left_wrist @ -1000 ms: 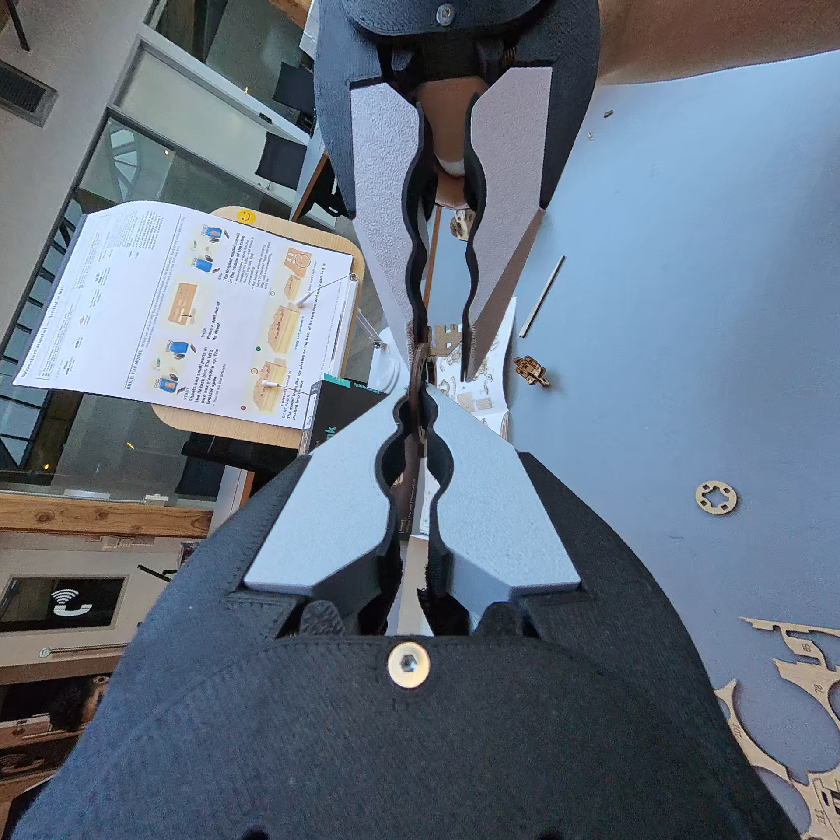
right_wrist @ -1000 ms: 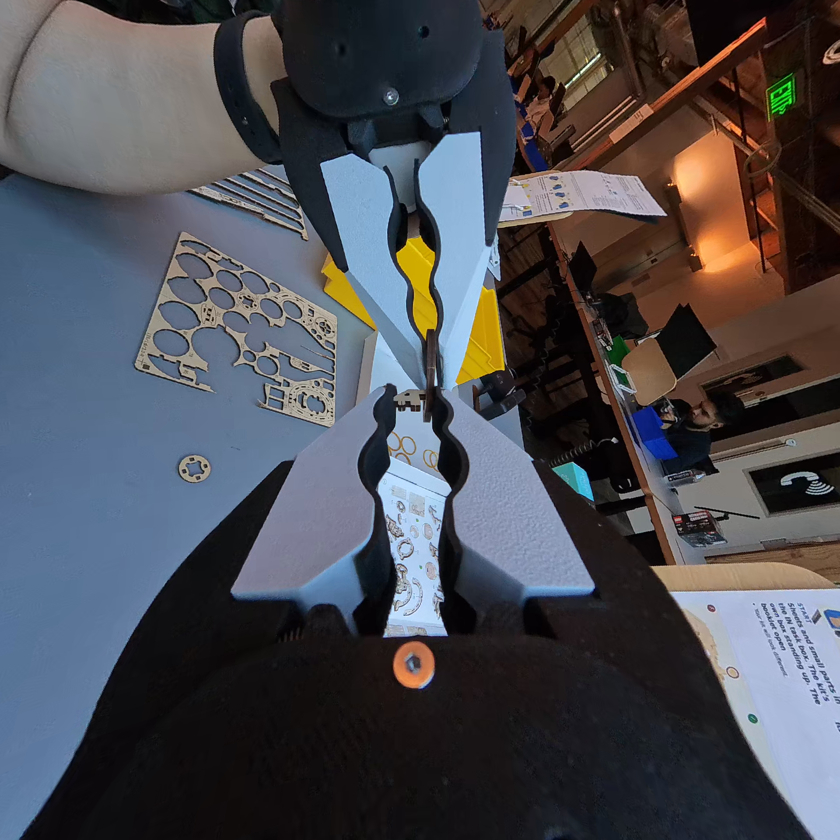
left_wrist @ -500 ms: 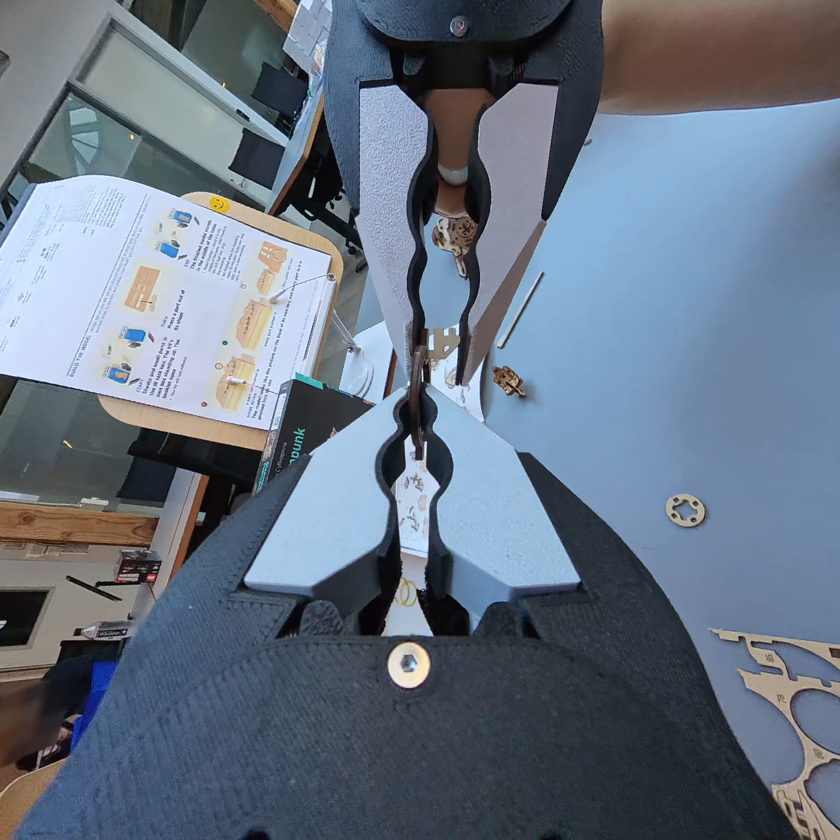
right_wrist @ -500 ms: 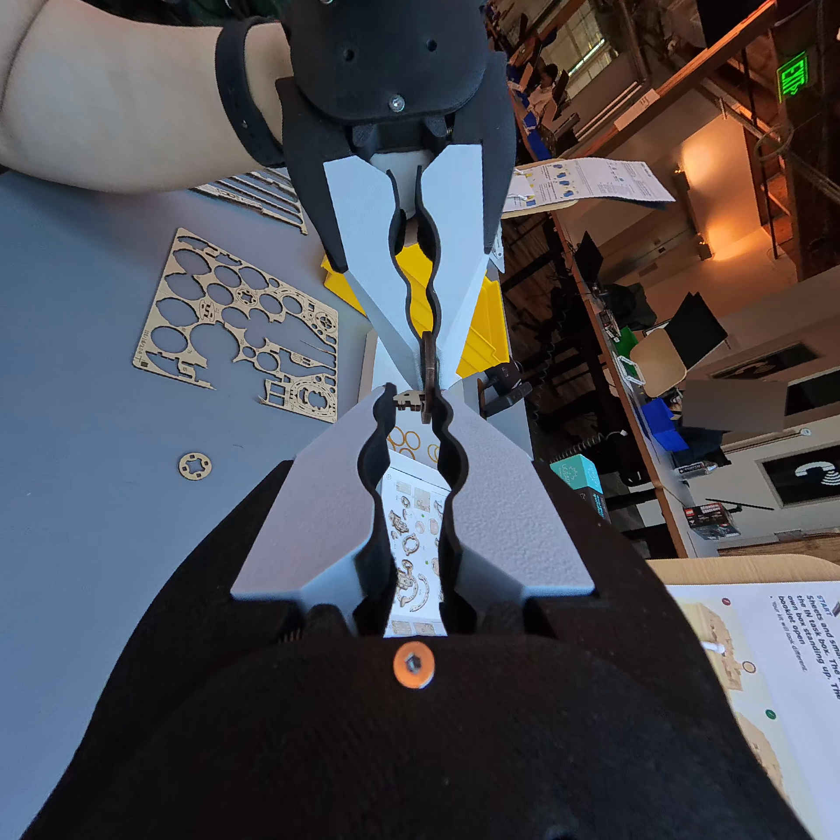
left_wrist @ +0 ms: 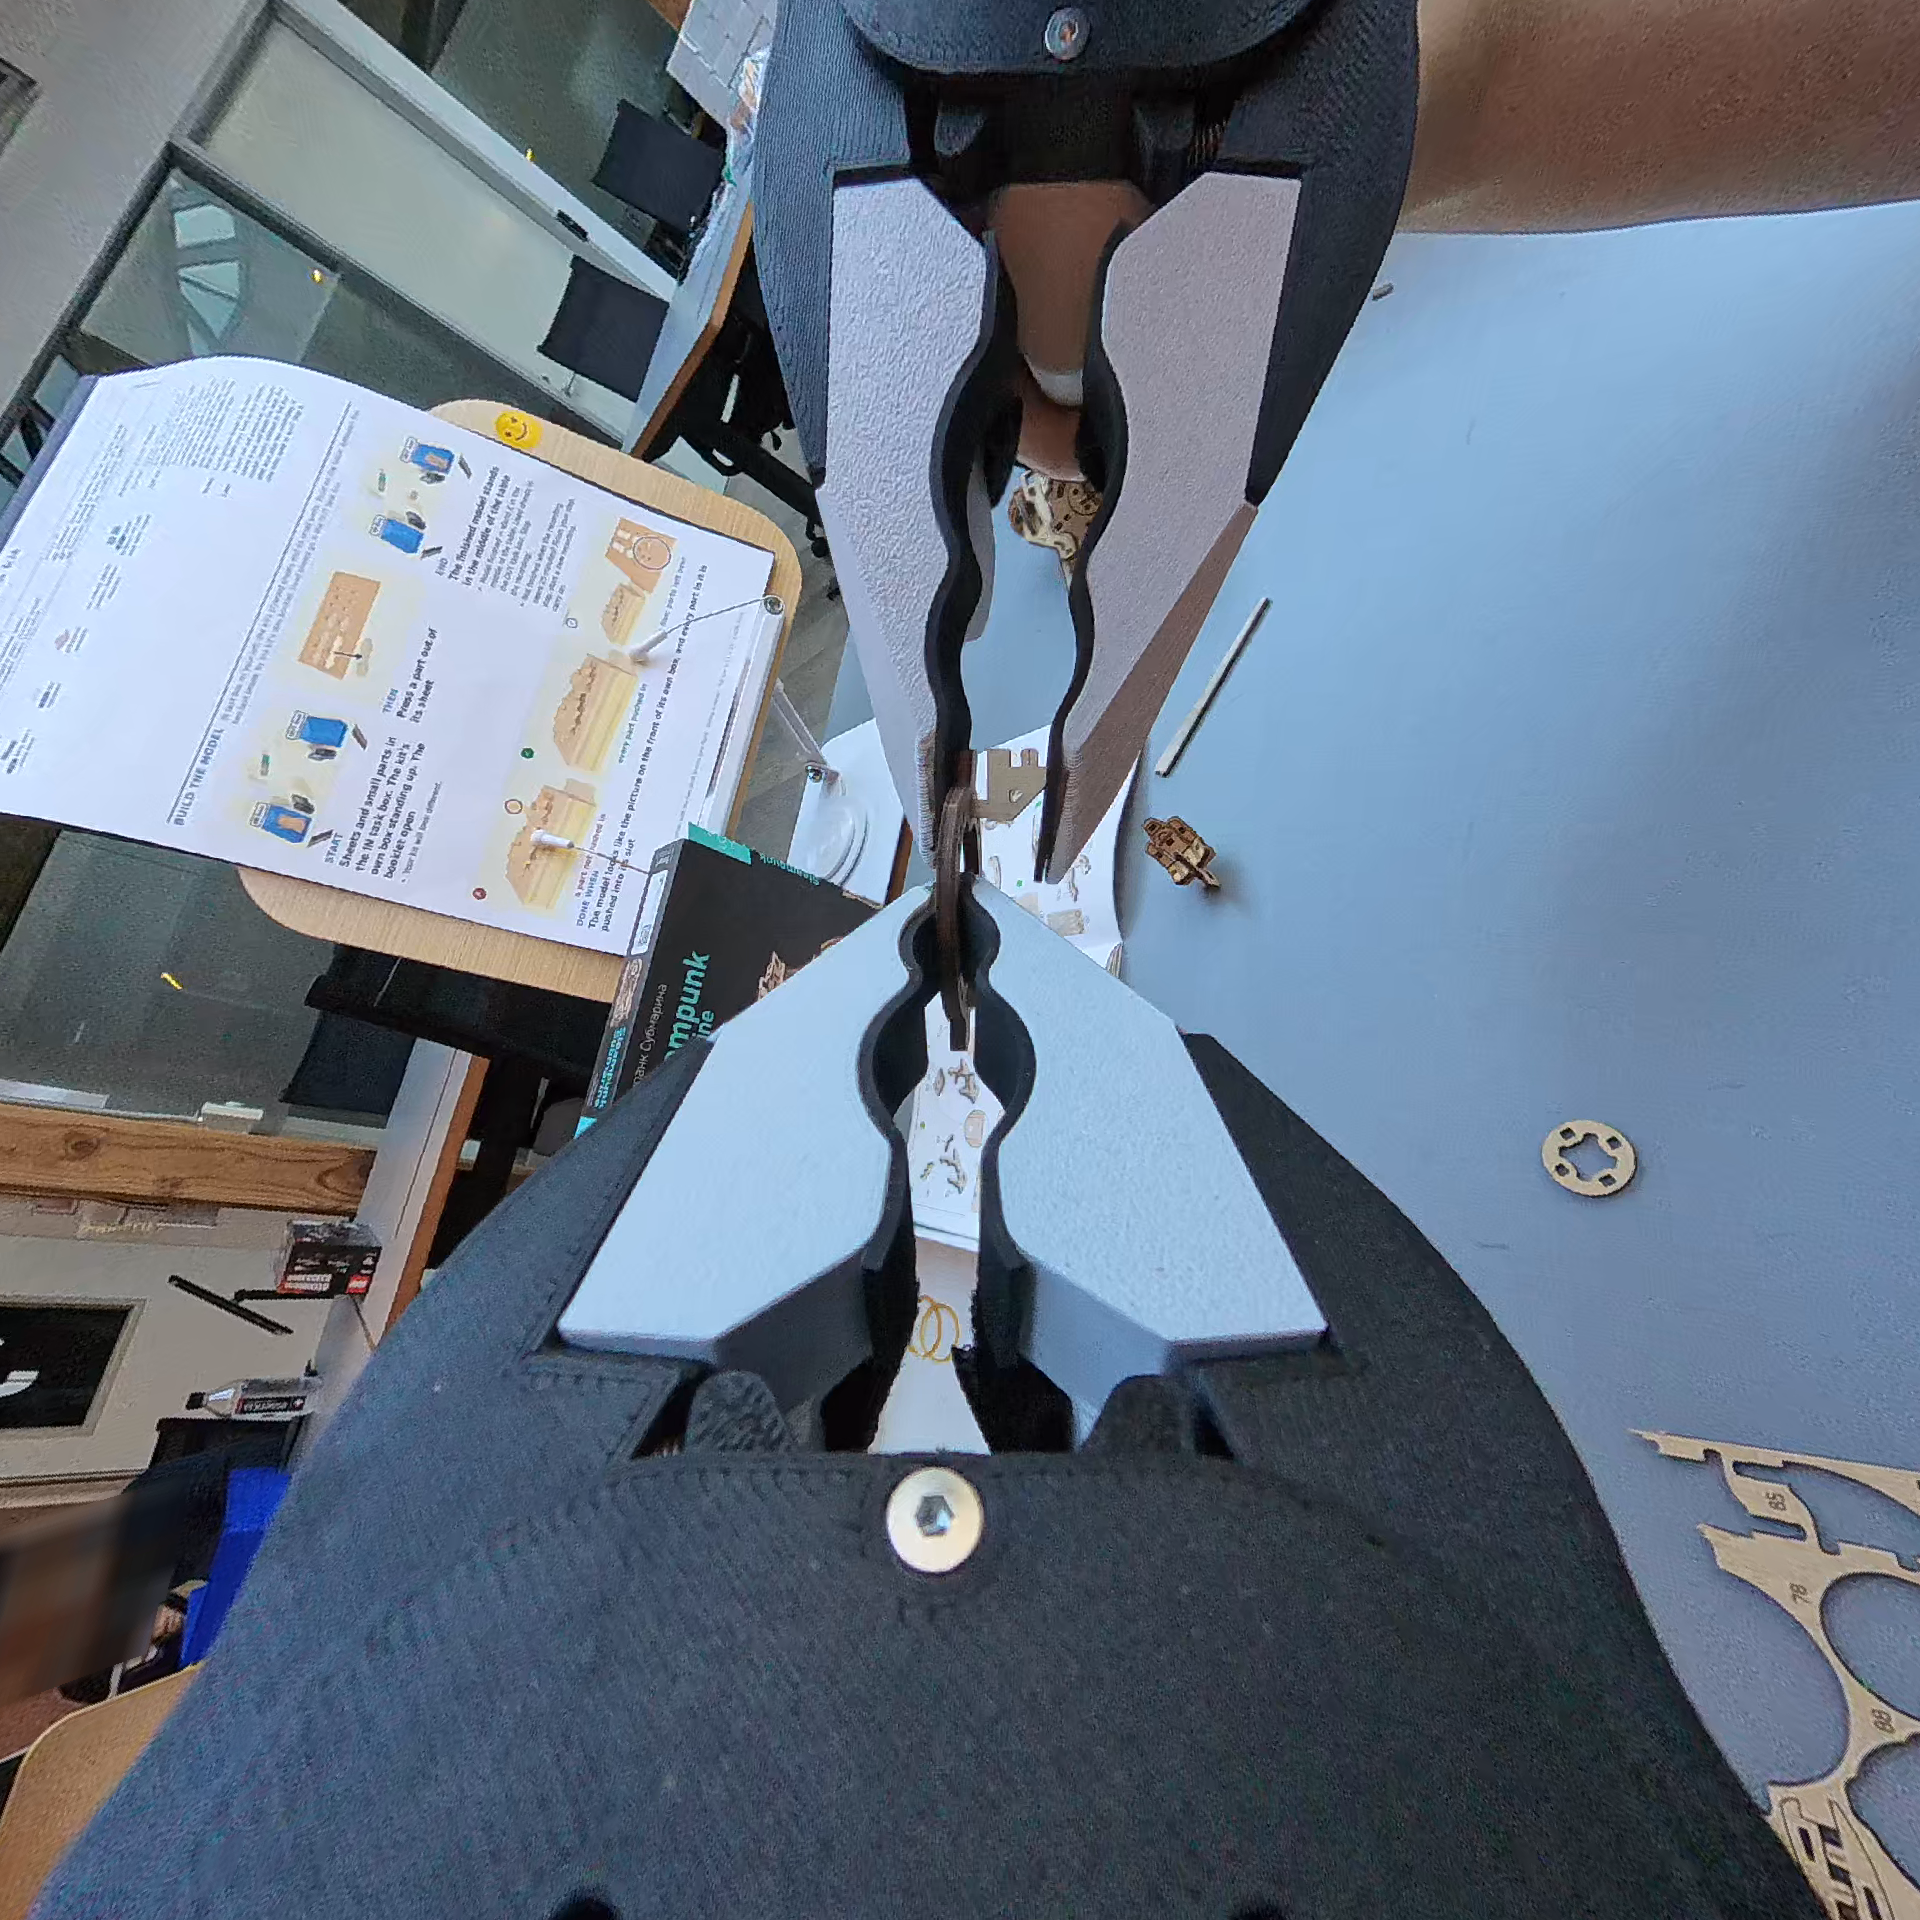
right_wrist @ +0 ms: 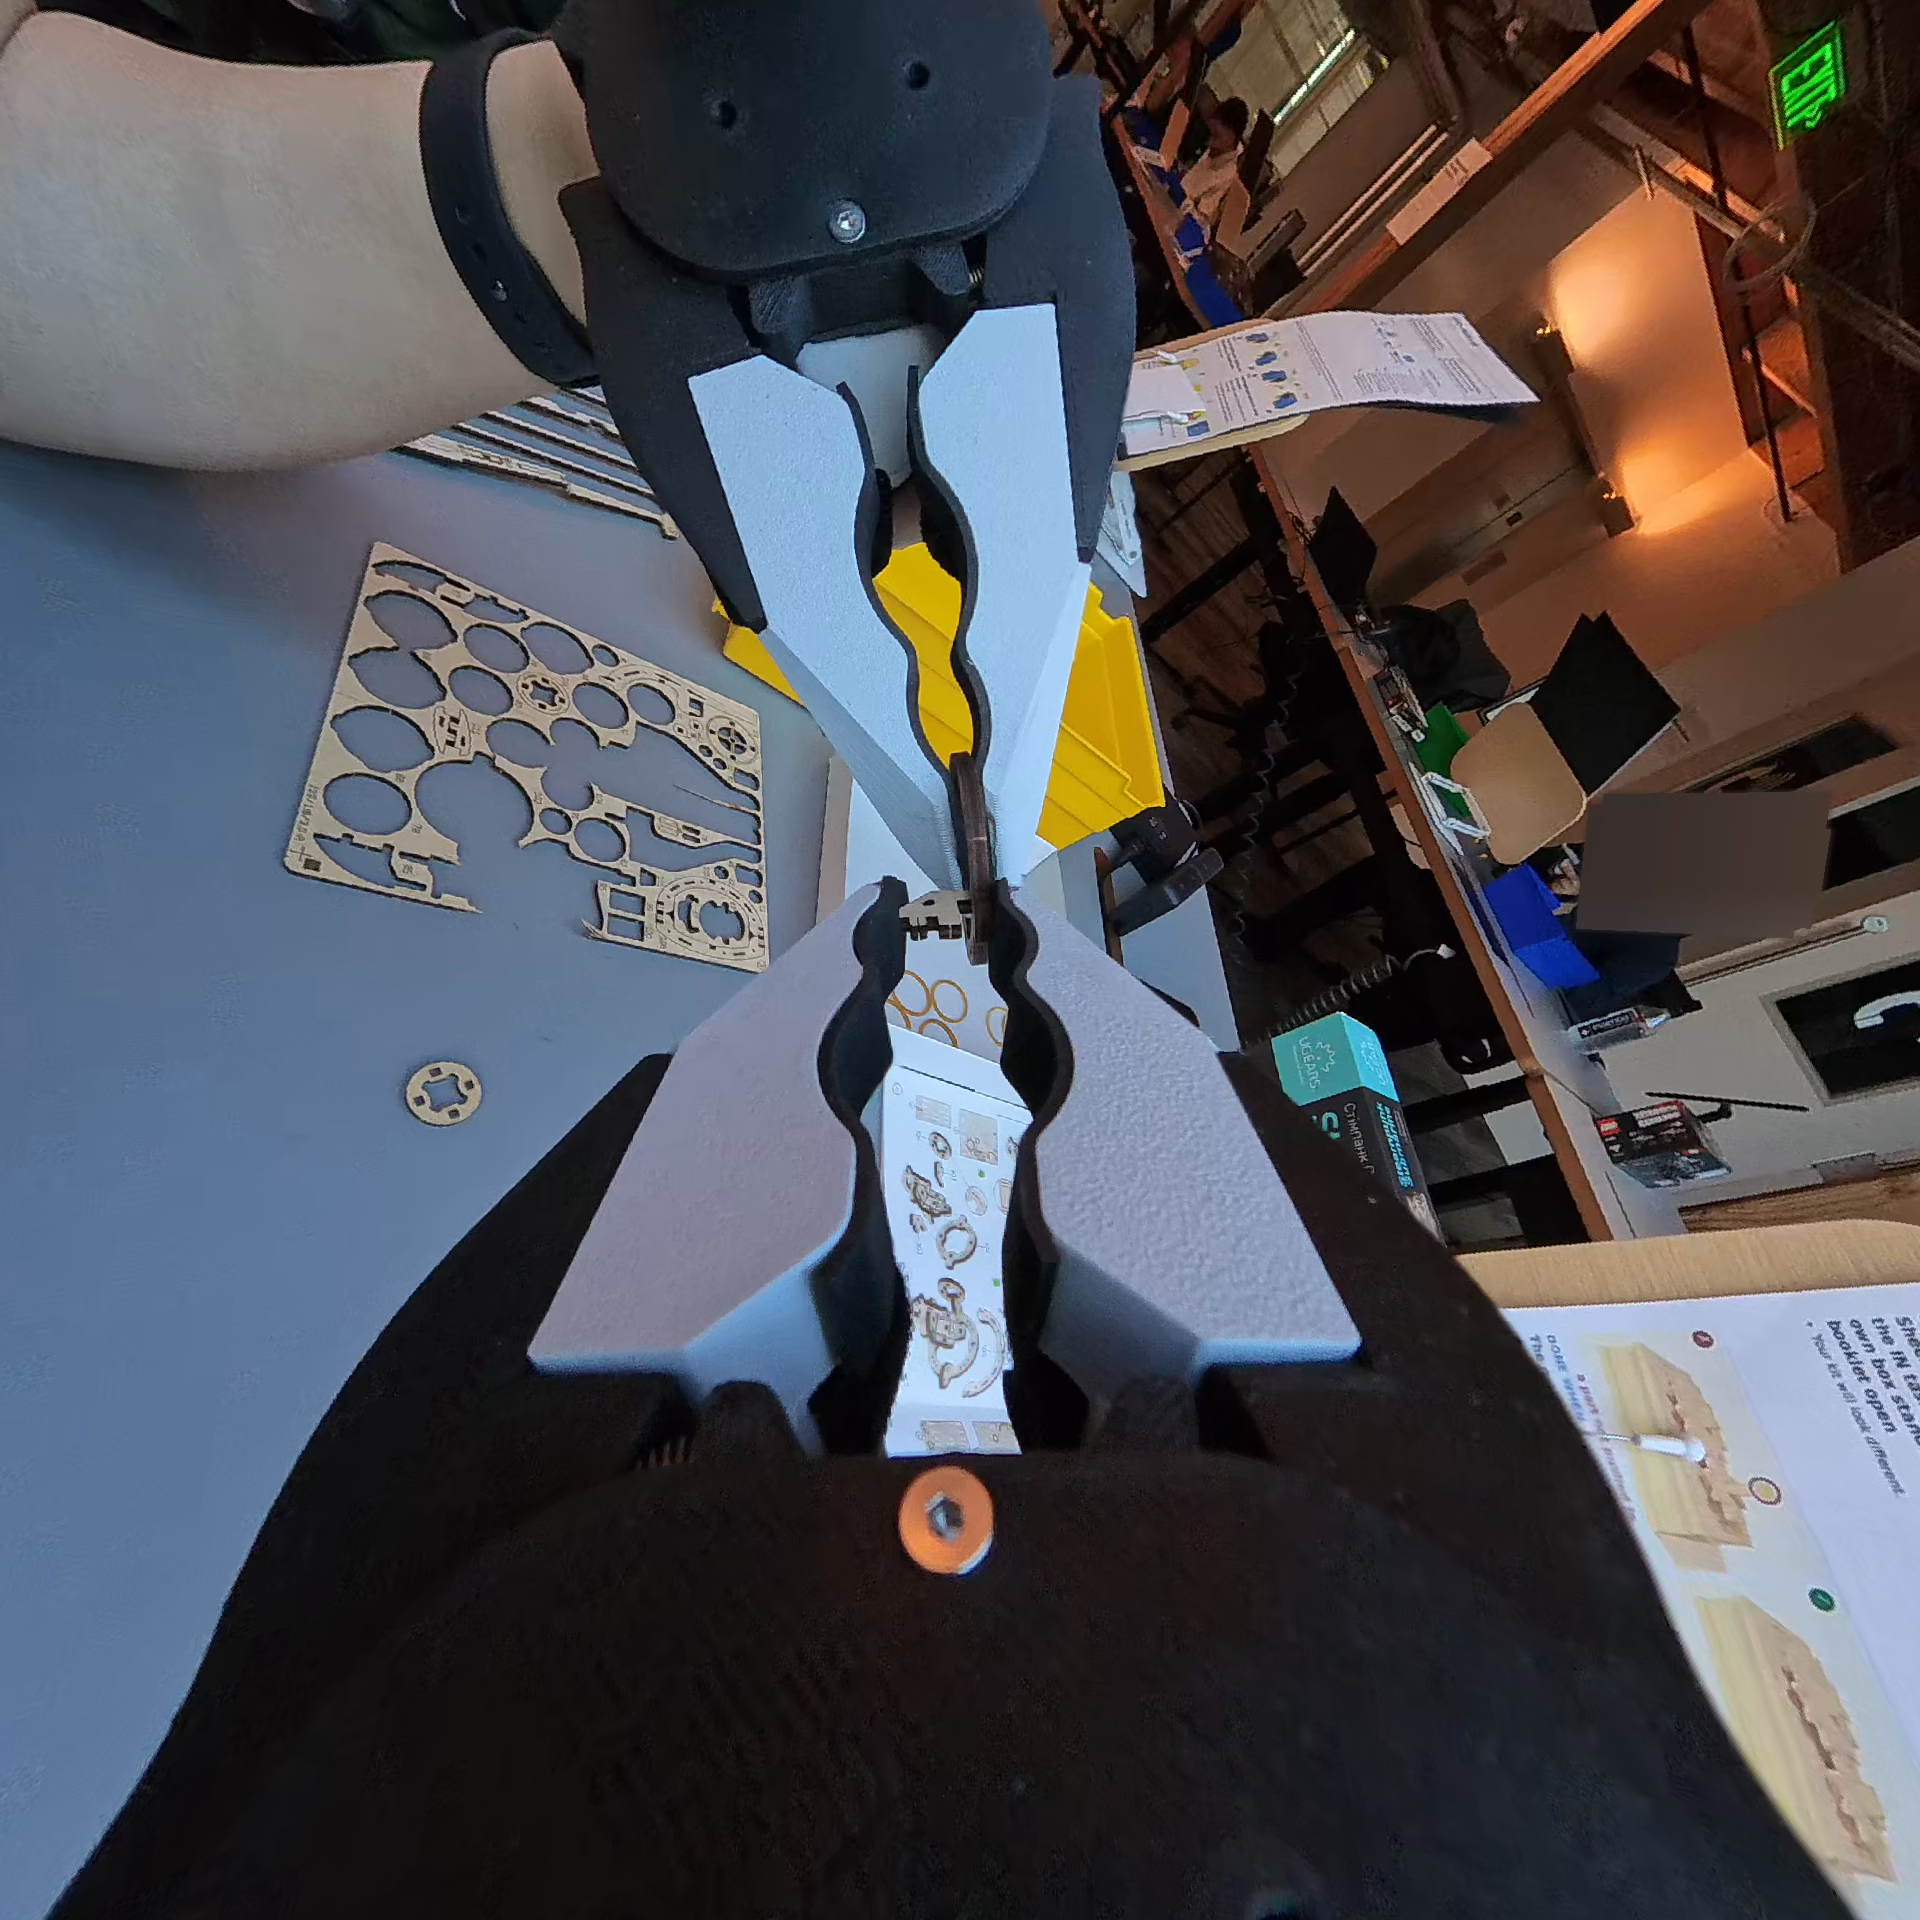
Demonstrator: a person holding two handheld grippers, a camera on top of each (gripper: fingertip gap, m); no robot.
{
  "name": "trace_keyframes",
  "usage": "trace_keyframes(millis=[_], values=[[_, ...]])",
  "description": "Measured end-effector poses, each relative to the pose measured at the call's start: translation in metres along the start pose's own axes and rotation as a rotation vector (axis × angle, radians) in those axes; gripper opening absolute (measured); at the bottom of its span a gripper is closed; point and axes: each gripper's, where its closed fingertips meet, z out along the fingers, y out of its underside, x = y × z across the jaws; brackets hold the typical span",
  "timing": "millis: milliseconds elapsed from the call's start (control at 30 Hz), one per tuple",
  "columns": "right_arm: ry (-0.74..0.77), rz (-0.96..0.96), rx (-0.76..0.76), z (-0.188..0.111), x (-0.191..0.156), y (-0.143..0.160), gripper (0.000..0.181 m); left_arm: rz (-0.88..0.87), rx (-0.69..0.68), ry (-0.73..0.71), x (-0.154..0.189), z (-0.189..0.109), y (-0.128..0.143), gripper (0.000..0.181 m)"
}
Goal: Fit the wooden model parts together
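Note:
My left gripper [left_wrist: 951,920] is shut on a thin dark wooden disc [left_wrist: 954,852], seen edge-on and held above the grey table [left_wrist: 1558,727]. My right gripper [right_wrist: 943,906] faces it tip to tip and is shut on a small notched wooden piece [right_wrist: 933,916]. That piece lies crosswise between its fingertips, and its end meets the face of the disc [right_wrist: 971,821]. In the left wrist view the notched piece [left_wrist: 1013,779] shows between the right gripper's fingers [left_wrist: 1101,727]. In the right wrist view the left gripper [right_wrist: 961,769] comes down from above.
A punched-out plywood sheet [right_wrist: 530,748] and a small ring part [right_wrist: 444,1091] lie on the table. A tiny assembled part [left_wrist: 1179,850], a thin stick [left_wrist: 1210,686], a booklet [right_wrist: 951,1226], a yellow bin [right_wrist: 1101,717] and a black box [left_wrist: 717,966] are nearby. An instruction sheet [left_wrist: 395,644] stands beyond the table edge. Both grippers' tips are close together, under 4 cm apart.
Both grippers stay shut and tip to tip, with the notched piece against the disc. The joined pair has drifted slightly over the table.

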Motion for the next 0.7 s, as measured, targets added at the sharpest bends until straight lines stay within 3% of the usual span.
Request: trace_keyframes(millis=[33, 267, 367, 600, 700], values=[[-0.001, 0.007, 0.000, 0.000, 0.000, 0.000, 0.015, 0.000, -0.003, -0.001, 0.000, 0.000, 0.001, 0.000], [0.003, 0.029, -0.013, 0.004, 0.001, 0.003, 0.015, 0.006, -0.020, -0.004, -0.001, 0.000, 0.005, 0.000], [-0.014, -0.044, -0.003, 0.004, -0.006, 0.002, 0.014, 0.051, -0.020, 0.014, 0.004, -0.001, 0.005, 0.000], [0.043, -0.057, 0.084, -0.008, 0.003, -0.017, 0.026, 0.121, 0.065, -0.035, 0.001, -0.012, -0.015, 0.000], [0.023, -0.045, 0.052, -0.008, 0.000, -0.015, 0.017, 0.157, 0.051, -0.068, -0.002, -0.011, -0.015, 0.000]])
